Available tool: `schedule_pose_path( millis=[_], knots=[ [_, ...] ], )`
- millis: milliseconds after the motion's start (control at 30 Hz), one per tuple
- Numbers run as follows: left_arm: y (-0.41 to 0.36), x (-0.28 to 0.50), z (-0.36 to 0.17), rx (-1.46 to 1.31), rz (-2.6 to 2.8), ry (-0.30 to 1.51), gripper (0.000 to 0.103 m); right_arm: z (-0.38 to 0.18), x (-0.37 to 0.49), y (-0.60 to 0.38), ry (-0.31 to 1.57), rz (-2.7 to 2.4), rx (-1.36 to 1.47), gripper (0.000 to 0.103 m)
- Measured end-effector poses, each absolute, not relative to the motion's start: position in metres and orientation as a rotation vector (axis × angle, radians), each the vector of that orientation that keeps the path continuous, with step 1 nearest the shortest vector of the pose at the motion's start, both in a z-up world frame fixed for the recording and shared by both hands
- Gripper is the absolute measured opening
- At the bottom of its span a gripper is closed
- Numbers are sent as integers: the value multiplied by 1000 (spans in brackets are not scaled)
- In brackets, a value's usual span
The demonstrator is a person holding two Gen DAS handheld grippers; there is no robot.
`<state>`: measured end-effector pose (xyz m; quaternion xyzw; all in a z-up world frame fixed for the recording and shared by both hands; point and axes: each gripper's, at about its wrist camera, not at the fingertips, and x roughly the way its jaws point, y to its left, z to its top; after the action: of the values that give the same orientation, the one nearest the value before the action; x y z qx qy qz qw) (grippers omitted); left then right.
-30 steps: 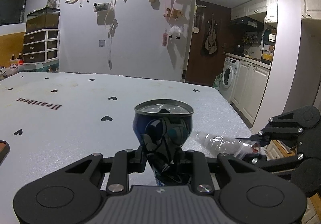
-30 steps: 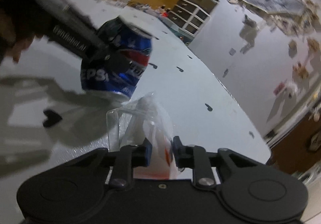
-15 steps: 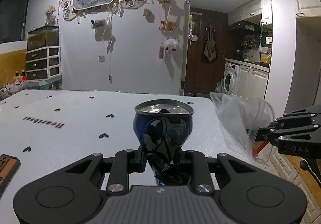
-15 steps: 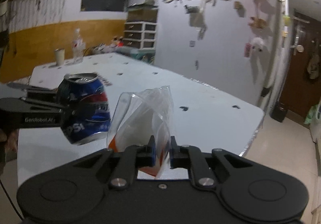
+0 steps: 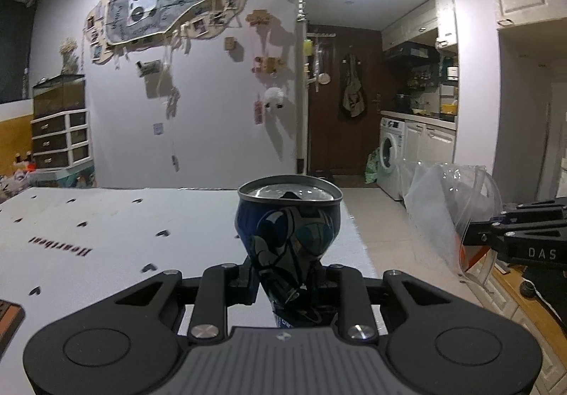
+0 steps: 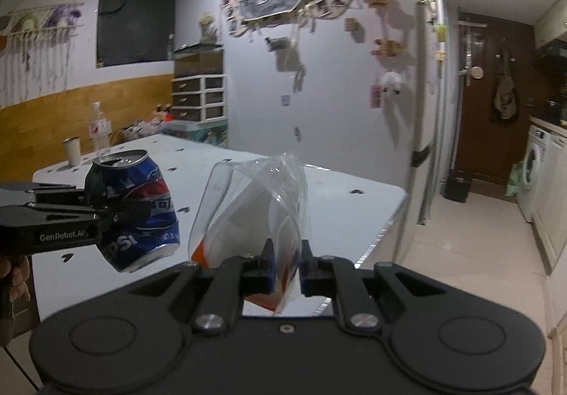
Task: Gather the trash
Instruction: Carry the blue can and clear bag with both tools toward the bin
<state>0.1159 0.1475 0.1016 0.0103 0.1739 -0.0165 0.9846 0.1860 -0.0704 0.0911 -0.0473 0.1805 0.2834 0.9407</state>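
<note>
A dented blue Pepsi can (image 5: pixel 288 232) stands upright in the air, and my left gripper (image 5: pixel 287 285) is shut on its crushed lower half. The white table (image 5: pixel 106 235) with black heart prints lies below and beyond it. My right gripper (image 6: pixel 285 264) is shut on a crumpled clear plastic bag (image 6: pixel 255 207) with orange-red print at its bottom. From the right wrist view, the can (image 6: pixel 138 207) and the left gripper (image 6: pixel 106 214) hang to the left of the bag, above the table (image 6: pixel 347 203). In the left wrist view the bag (image 5: pixel 439 218) and right gripper (image 5: pixel 475 239) are at the right, past the table's edge.
A cup (image 6: pixel 72 152) and a water bottle (image 6: pixel 99 129) stand at the table's far end. A brown object (image 5: pixel 9 315) lies at the table's left edge. Beyond the table are tiled floor, a small black bin (image 6: pixel 457 189), a washing machine (image 5: pixel 389 143) and a drawer unit (image 5: pixel 60 140).
Both grippers have risen from near the table top, each still holding its item. The right gripper has rolled upright, so the bag now stands up. The right gripper sits further right of the can.
</note>
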Motion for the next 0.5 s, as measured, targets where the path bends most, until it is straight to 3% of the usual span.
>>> schedule_pose_path(
  millis=[500],
  knots=[
    [35,148,89,32,-218,367,27,79,178,-178,384,370,-31,13]
  ],
)
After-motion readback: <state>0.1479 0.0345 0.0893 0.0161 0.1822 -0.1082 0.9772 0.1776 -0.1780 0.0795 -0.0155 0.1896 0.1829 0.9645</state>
